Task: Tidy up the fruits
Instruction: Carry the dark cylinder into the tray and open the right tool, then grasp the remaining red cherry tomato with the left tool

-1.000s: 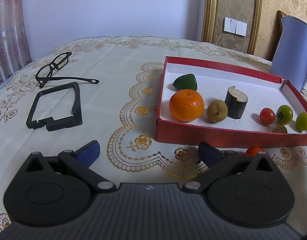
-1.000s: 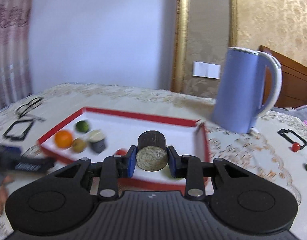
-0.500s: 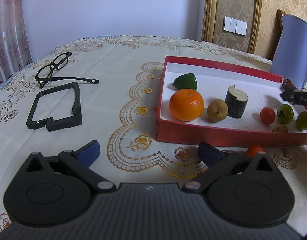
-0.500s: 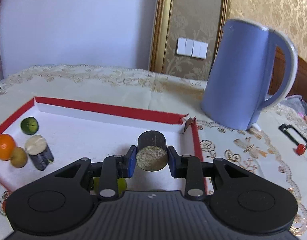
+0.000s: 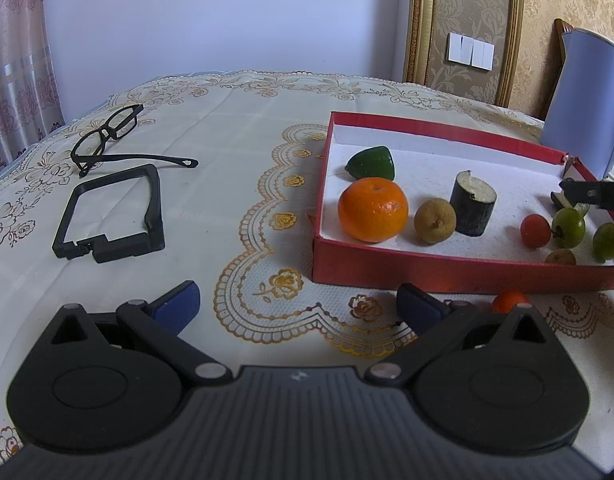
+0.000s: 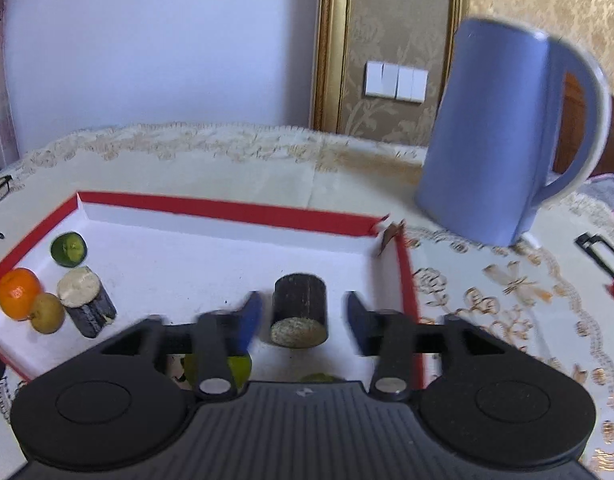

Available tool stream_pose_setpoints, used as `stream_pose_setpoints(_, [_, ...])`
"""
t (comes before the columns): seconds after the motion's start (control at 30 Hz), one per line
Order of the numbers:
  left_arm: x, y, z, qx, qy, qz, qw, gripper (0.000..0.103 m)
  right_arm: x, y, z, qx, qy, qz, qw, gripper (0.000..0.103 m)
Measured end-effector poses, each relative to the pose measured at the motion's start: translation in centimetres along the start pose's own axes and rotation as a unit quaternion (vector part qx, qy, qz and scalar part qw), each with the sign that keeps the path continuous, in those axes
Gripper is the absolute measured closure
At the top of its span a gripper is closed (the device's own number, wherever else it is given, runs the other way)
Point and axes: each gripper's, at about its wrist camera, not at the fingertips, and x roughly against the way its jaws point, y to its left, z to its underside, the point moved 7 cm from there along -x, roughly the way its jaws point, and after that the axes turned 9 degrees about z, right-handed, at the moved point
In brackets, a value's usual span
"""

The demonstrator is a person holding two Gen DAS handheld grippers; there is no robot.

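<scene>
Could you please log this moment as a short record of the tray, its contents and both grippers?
container: red tray with white floor
in tray: orange, green fruit, brown fruit, upright dark cut stalk piece
right hand-held gripper: jaws opening, pads clear of second dark stalk piece lying between them
left hand-held gripper: open, holding nothing
outside tray: glasses, blue kettle
</scene>
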Motion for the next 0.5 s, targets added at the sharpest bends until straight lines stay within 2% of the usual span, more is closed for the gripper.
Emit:
stream_pose_setpoints(0.03, [0.0,0.0,0.0,0.000,0.000,0.000,1.0000,0.000,1.0,-0.3,0.0,0.000,-0.012,0.005,1.000,0.030])
stream_pose_setpoints(0.17, [0.0,0.0,0.0,0.000,0.000,0.000,1.0000,0.000,5.4,-1.8,1.1,0.003,-0.049,0.008,0.999,0.030])
stream_pose_setpoints(0.37, [0.0,0.0,0.0,0.000,0.000,0.000,1.0000,0.000,9.9,-4.0,5.4,-0.007,-0.037,-0.008,0.999,0.029])
stream_pose_setpoints(0.5, [0.0,0.0,0.0,-0.001,0.001,-0.001,1.0000,0.000,10.0,-5.4,8.1,-0.020,-0.009,0.002,1.000,0.029])
